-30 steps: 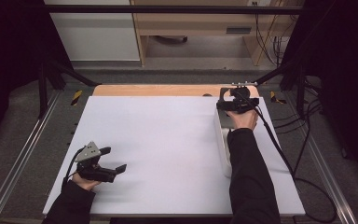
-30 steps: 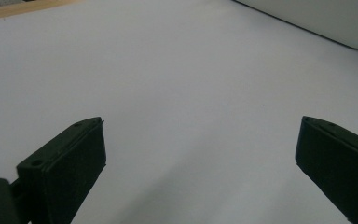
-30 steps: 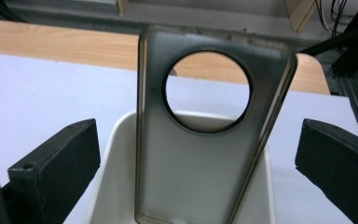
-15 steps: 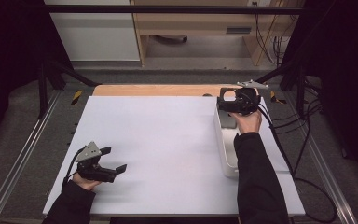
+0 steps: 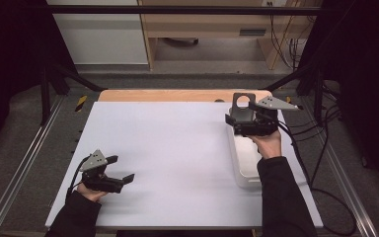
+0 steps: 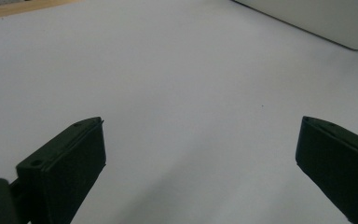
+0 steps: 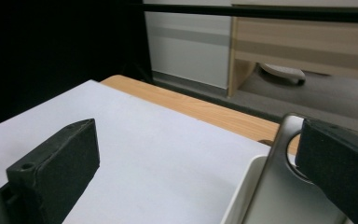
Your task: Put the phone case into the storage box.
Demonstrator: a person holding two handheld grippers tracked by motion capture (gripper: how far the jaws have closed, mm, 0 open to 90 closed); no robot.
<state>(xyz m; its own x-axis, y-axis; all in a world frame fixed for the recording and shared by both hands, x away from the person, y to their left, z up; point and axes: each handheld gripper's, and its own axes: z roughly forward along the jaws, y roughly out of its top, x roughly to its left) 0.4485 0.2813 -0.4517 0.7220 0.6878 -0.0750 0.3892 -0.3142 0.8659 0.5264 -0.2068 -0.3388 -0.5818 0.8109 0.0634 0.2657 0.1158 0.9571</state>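
Right gripper point(image 5: 244, 116): I have it raised over the far end of the tray point(image 5: 242, 165), near the table's point(image 5: 177, 148) right far corner; its jaws stand wide apart in the right gripper view.
Plate point(image 5: 241, 106): a grey metal plate with a round hole stands upright at the tray's far end, against my right gripper's right-hand jaw in that gripper's view; I cannot tell whether the jaw grips it or only touches.
Tray: white, long, lying along the table's right side, its near end beside my right sleeve point(image 5: 281, 197).
Left gripper point(image 5: 121, 170): low over the near left part of the table, jaws open and holding nothing.
Open room: the whole white middle of the table lies bare between the two grippers.
Edges: a wooden strip point(image 5: 177, 95) shows past the white top's far edge; metal rails point(image 5: 24, 163) flank the table on both sides.
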